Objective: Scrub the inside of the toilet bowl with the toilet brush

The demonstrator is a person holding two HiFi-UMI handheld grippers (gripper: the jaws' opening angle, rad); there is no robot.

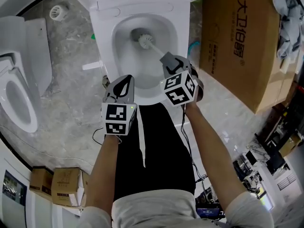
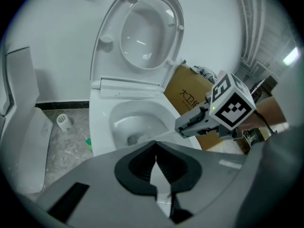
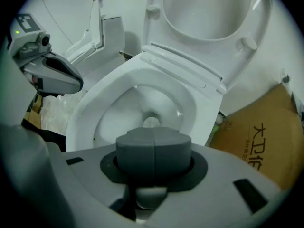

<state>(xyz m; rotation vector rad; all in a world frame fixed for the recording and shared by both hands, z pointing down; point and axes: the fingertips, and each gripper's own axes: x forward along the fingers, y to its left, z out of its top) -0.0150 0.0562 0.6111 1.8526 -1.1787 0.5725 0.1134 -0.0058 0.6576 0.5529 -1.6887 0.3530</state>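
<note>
The white toilet bowl [image 1: 124, 11] stands open below me, its lid and seat raised [image 2: 147, 27]. The toilet brush head [image 1: 144, 40] rests deep in the bowl near the drain, and its white handle [image 1: 156, 49] slopes up to my right gripper [image 1: 172, 61], which is shut on it above the bowl's front right rim. In the right gripper view the brush head [image 3: 152, 122] shows just past the shut right gripper [image 3: 153, 148]. My left gripper [image 1: 121, 85] hovers over the front left rim, shut with nothing in it. The left gripper [image 2: 156, 163] looks at the brush head [image 2: 137, 138].
A large cardboard box [image 1: 237, 42] stands close to the toilet's right side. A second toilet [image 1: 19, 99] sits at the left on the marble floor. A small white drain cup [image 1: 57, 12] lies at the back left. Small cartons [image 1: 61, 186] sit at the lower left.
</note>
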